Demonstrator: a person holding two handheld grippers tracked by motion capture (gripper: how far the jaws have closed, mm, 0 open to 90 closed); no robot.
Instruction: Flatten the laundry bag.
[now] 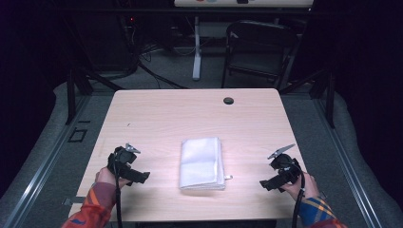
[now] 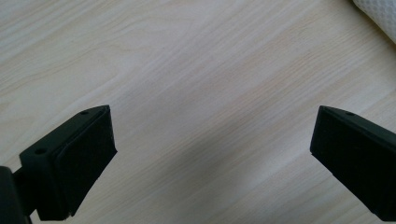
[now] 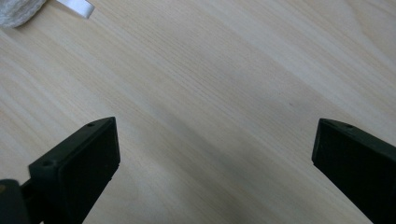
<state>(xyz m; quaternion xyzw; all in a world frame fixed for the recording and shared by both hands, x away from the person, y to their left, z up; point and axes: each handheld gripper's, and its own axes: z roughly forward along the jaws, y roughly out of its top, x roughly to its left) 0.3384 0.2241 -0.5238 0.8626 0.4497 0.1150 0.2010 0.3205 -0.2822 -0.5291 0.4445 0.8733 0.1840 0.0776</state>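
A: Table (image 1: 157, 114), frame centre: pale wood-grain laminate, smooth, faint sheen.

B: Towel (image 1: 201, 163), lower centre: white cloth, soft, waffle-textured weave, matt. Left claw (image 2: 212, 154), right claw (image 3: 215, 158): black plastic, matt, finely textured pads.

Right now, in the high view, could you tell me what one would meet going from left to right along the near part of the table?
left gripper → folded white towel → small white tag at the towel's near right corner → right gripper
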